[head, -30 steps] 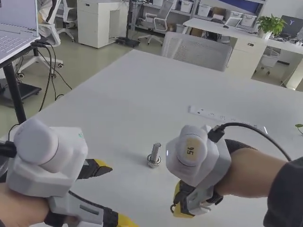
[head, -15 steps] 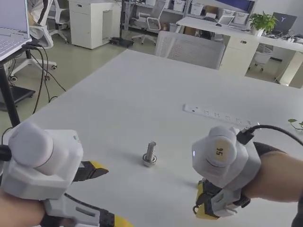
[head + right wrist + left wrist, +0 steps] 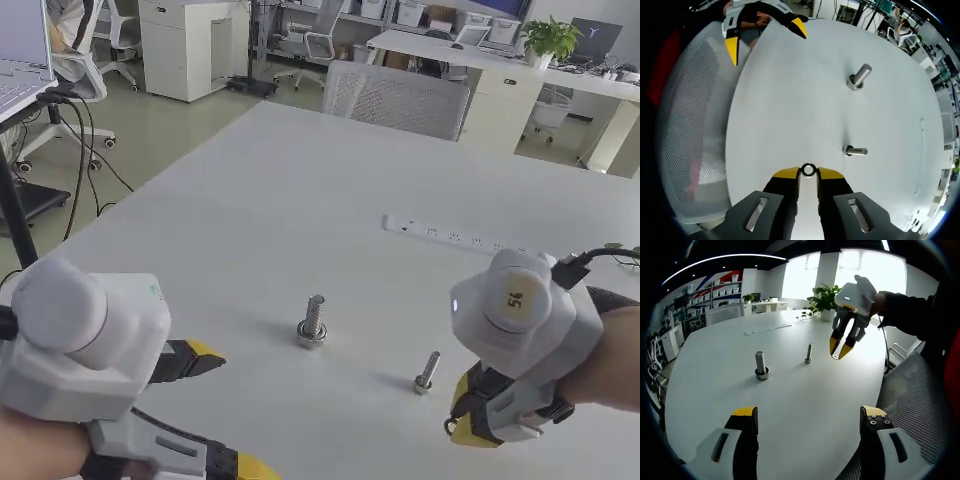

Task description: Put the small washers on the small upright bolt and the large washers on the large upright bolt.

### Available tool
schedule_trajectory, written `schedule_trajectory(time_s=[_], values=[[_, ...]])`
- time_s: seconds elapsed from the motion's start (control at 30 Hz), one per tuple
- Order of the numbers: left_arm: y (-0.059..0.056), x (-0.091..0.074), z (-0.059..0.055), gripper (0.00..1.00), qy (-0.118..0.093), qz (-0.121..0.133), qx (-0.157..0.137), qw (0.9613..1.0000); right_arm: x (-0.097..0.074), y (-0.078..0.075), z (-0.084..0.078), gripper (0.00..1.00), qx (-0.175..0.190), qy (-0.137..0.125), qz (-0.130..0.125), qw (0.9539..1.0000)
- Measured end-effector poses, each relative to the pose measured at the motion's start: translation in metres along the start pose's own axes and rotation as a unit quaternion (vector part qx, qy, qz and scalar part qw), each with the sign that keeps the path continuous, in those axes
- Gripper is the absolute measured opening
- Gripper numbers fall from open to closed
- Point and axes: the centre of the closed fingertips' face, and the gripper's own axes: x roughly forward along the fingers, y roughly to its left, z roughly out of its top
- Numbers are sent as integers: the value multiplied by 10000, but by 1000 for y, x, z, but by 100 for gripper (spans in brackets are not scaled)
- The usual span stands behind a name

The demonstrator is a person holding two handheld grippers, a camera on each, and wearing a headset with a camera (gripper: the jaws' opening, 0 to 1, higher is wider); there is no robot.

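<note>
Right gripper view: right gripper (image 3: 809,175) pinches one washer (image 3: 808,170), two bolts (image 3: 860,76) (image 3: 855,150) upright, left gripper (image 3: 809,414) spread.

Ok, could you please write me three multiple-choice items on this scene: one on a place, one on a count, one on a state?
1. In the head view, the small bolt stands: A) right of the large bolt B) left of it C) on it
2. Upright bolts on the table: A) one B) two C) four
3. The right tongs are: A) open B) shut on a washer C) shut on a bolt
Key: 1A, it stands toward the right tongs; 2B, one large, one small; 3B, a ring sits pinched between the tips.
</note>
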Motion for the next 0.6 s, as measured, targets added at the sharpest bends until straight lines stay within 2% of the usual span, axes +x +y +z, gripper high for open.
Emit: schedule_trajectory(time_s=[0.27,0.6], values=[[-2,1,-4,83,37,-8,2,10000,-7,-17,-4,14,97,-20,-160,9998],[-3,1,-6,83,53,-6,-27,10000,-16,-39,13,14,-3,-131,-338,9993]])
